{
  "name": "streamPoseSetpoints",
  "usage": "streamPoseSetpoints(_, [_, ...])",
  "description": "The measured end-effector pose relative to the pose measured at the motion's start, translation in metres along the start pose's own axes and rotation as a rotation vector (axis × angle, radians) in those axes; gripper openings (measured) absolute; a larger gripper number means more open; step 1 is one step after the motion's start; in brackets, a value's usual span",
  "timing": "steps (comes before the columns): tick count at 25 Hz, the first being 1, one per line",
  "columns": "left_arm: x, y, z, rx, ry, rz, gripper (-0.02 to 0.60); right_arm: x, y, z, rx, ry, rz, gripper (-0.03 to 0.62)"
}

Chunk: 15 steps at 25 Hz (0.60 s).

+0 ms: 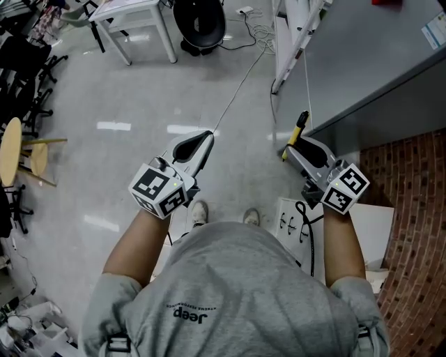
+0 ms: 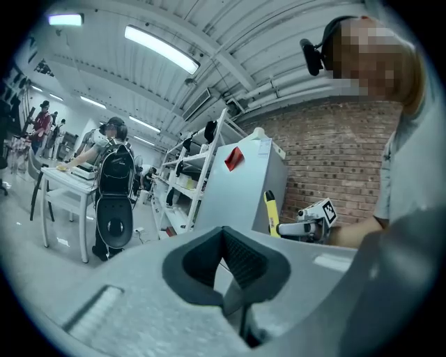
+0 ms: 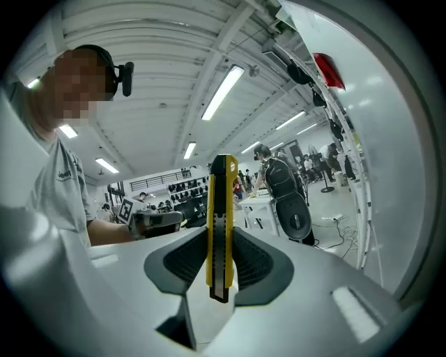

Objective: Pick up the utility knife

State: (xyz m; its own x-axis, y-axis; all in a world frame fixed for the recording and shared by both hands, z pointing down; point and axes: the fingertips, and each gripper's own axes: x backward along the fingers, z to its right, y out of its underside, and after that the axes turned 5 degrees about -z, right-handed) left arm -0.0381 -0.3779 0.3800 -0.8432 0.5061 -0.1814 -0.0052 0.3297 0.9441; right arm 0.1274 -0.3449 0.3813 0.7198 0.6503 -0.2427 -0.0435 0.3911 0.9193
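Closest to cam: grey shirt [image 1: 230, 293], both forearms stretched fwd. L gripper [image 1: 203, 139] at left, up over the floor, pointing away from body. In its own view pads [image 2: 242, 263] closed tip to tip, nothing betw. them. R gripper [image 1: 295, 145] at right, clamped on utility knife [image 1: 300, 127]. In R gripper view knife [image 3: 221, 223] stands upright betw. the two ribbed pads [image 3: 251, 263], pressed on both sides. Yellow body w/ black slider strip, most of its length sticking out past the jaw tips. In head view knife up in the air, off any surface, yellow-black end poking out beyond R gripper toward grey cabinet [image 1: 362, 70]. Grippers well apart, each visible in the other's view.

Below, betw. the hands: two shoes [image 1: 200, 211] on pale glossy floor [image 1: 118, 174]. White sheet [image 1: 296, 223] w/ scissors drawing just beside right foot. Brick wall [image 1: 411, 209] at right edge.

Farther off: thin cable [image 1: 240, 87] running across floor, wooden stool [image 1: 10, 150] at left. White table [image 1: 132, 14] and black rounded object [image 1: 198, 24] at top.
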Motion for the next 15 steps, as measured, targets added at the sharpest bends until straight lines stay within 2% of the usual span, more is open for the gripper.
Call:
streamPoseSetpoints(8, [0.007, -0.006, -0.003, 0.022, 0.005, 0.012, -0.002, -0.002, -0.025, -0.013, -0.067, -0.061, 0.096, 0.126])
streamPoseSetpoints(15, [0.008, -0.010, 0.003, 0.031, 0.016, 0.026, -0.001, 0.001, -0.033, -0.020, -0.069, -0.090, 0.131, 0.126])
